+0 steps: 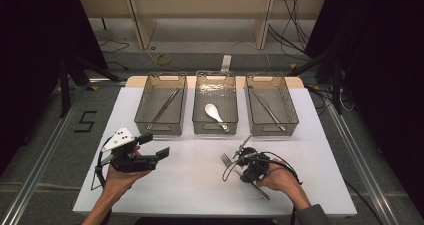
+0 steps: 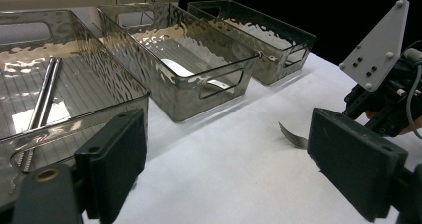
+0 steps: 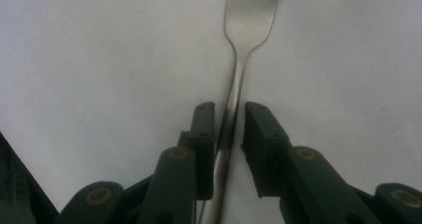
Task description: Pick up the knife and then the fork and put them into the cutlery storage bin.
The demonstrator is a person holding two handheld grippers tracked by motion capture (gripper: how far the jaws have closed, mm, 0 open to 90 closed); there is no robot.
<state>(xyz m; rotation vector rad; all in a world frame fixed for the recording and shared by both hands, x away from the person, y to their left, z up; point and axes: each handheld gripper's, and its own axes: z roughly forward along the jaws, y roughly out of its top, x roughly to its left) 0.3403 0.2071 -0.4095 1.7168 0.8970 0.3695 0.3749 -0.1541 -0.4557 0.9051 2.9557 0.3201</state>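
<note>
A metal fork (image 1: 226, 159) lies on the white table, tines toward the left bin. My right gripper (image 1: 240, 162) is down over the fork. In the right gripper view its jaws stand on either side of the fork (image 3: 247, 30) at the handle just below the neck, shut on it (image 3: 230, 109). My left gripper (image 1: 156, 145) is held above the table at the left, open and holding nothing. Its black pads (image 2: 117, 154) stand wide apart, pointed across at the fork's tip (image 2: 292, 134) and the right gripper's grey plate (image 2: 380, 45).
Three clear bins stand in a row at the back. The left bin (image 1: 145, 124) holds metal chopsticks (image 1: 167, 105), the middle bin (image 1: 215, 130) a white spoon (image 1: 214, 112), the right bin (image 1: 275, 131) a long metal utensil (image 1: 267, 110). Bare white table lies between my hands.
</note>
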